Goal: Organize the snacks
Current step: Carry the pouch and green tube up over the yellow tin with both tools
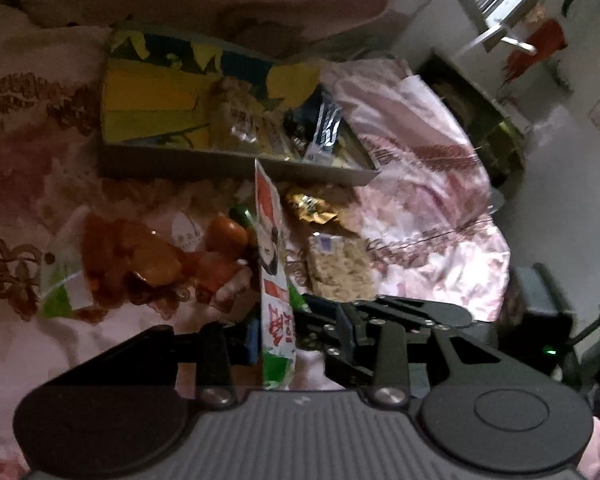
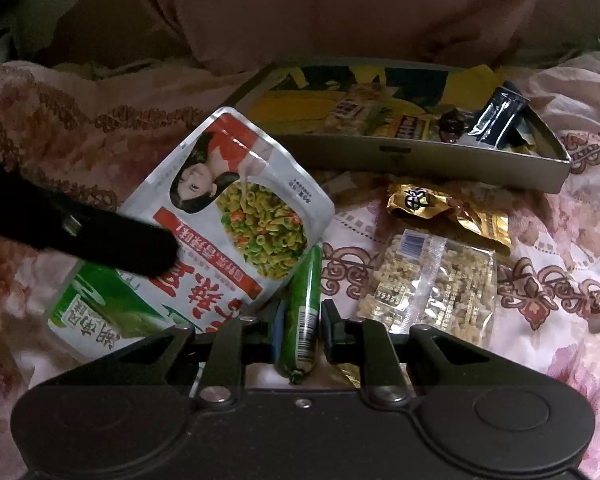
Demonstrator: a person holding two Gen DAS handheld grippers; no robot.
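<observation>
Between the right gripper's [image 2: 300,330] pads, a green sausage stick [image 2: 303,312] is clamped, its lower end cut off by the gripper body. Left of it, the left gripper [image 1: 276,328] pinches a white pickle pouch [image 1: 274,280] edge-on; both tilt downward. Ahead, a blurred snack tray [image 2: 460,158] rests on pink bedding [image 2: 560,280].

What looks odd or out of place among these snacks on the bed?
Most packets lie loose on the bedspread rather than in the tray. The white pouch stands on edge, pinched in the left claw, and the right claw grips a green sausage stick.
</observation>
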